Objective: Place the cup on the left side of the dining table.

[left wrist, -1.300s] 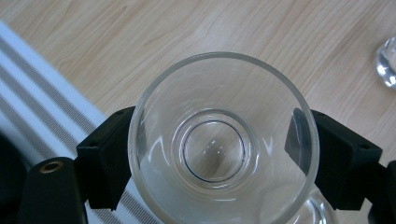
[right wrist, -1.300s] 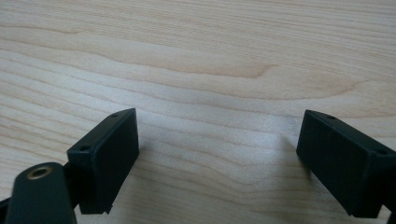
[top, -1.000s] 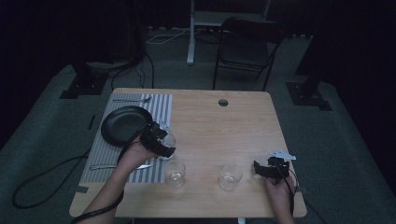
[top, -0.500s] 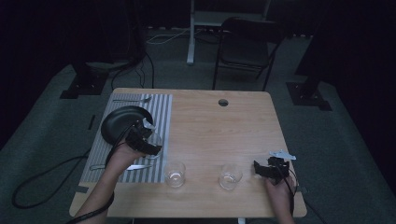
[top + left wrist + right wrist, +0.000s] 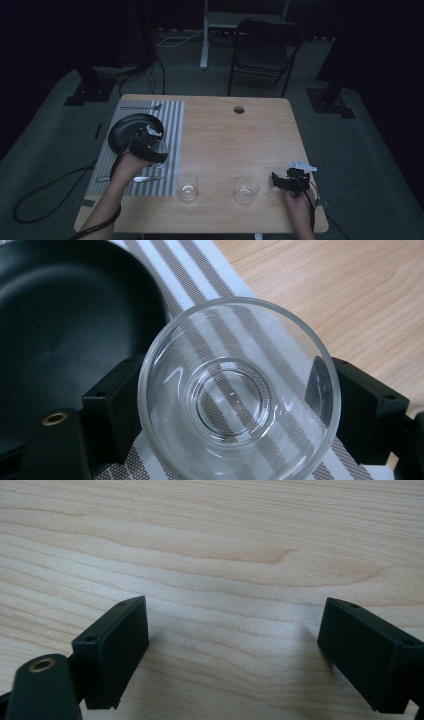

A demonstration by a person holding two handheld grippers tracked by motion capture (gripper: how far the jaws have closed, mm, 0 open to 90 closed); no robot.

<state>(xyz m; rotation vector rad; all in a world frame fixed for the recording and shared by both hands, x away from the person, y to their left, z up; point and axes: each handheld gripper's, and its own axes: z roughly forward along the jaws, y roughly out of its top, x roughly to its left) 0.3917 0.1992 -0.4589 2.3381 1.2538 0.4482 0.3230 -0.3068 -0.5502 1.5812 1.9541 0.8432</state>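
Observation:
My left gripper (image 5: 235,405) is shut on a clear glass (image 5: 239,390), one jaw on each side of its wall. I look down into the glass, which hangs over the striped placemat (image 5: 210,275) just beside the black plate (image 5: 65,325). From the high view, the left gripper (image 5: 146,145) and its glass (image 5: 159,151) are at the plate's (image 5: 125,131) front right edge. My right gripper (image 5: 232,645) stands open over bare wood with nothing between its jaws; in the high view the right gripper (image 5: 286,181) is near the table's front right.
Two more clear glasses (image 5: 187,186) (image 5: 246,189) stand near the front edge of the wooden table (image 5: 235,145). A fork (image 5: 141,106) lies at the placemat's (image 5: 172,125) far end and a spoon (image 5: 142,178) at its near end. A cable hole (image 5: 239,109) sits at the back.
My left gripper has carried its glass leftward and a little farther back, from near the front left glass to the plate's edge. The right gripper has stayed put.

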